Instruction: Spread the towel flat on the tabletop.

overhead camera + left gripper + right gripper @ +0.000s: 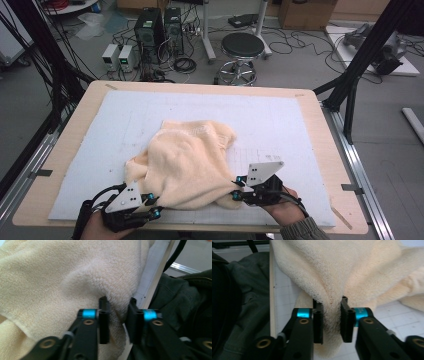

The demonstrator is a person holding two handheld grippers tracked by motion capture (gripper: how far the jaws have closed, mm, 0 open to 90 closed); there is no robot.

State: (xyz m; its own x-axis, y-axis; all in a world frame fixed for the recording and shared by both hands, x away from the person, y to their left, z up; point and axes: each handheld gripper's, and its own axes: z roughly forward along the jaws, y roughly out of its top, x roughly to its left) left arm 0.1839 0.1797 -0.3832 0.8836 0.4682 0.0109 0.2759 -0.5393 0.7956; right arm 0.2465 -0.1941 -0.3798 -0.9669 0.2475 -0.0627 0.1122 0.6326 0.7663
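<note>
Nearest the person, at the table's (65,150) front edge, both grippers have hold of the cream towel (185,160). The left gripper (152,206) pinches a fold at the towel's near left corner, its jaws clamped on a bunched ridge of pile. The right gripper (235,189) grips the near right corner, with a hanging fold squeezed between its jaws. Neither bite looks deep, so I think a sharp tug could pull the fabric free, and whichever corner lets go would drop and crumple.

Beyond the grippers, the rest of the towel lies heaped and twisted on the white mat (280,115), toward the table's middle. If the hands draw apart unevenly, that far bulk may drag, stay folded under itself, or slide off the mat.
</note>
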